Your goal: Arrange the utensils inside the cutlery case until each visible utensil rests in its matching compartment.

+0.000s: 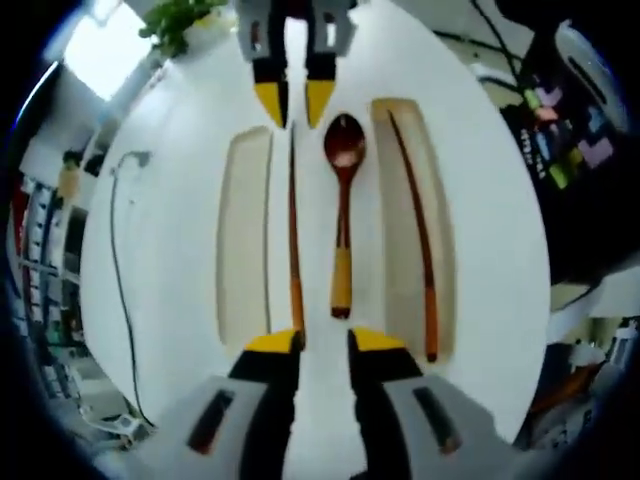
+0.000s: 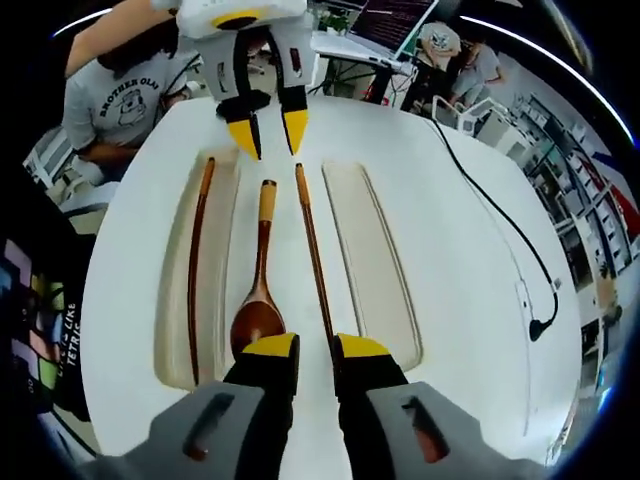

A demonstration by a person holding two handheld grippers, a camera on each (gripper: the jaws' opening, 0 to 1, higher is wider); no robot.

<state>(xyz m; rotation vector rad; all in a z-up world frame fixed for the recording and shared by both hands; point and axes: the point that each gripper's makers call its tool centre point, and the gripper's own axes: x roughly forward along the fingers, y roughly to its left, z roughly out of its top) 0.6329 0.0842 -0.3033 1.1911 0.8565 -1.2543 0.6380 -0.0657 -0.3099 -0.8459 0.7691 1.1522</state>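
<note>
Jaws of the left gripper (image 1: pixel 324 345) are seen parted and empty, poised just short of the handle end of the spoon (image 1: pixel 343 215); the right gripper (image 2: pixel 301 350) is likewise parted and empty at the spoon's bowl end, where its left jaw partly covers the bowl. Each gripper is seen in the other's view at the far end of the spoon. The spoon lies on the central ridge of the white cutlery case (image 1: pixel 480 250), between two sunken compartments, so it is judged not yet to be in a compartment. Just beside the spoon, on the side toward the empty compartment (image 1: pixel 245 235), one chopstick (image 1: pixel 294 230) lies along the ridge at that compartment's edge; whether it is inside cannot be told. On the spoon's other side, the second chopstick (image 1: pixel 415 220) rests inside the far compartment (image 1: pixel 400 300). Spoon and chopsticks lie roughly parallel, long axes running from one gripper to the other, the spoon's bowl toward the right gripper and its yellow-banded handle toward the left. For the step in hand, the stray chopstick is best gripped across its narrow shaft, lifted level, and kept from nudging the spoon.
</note>
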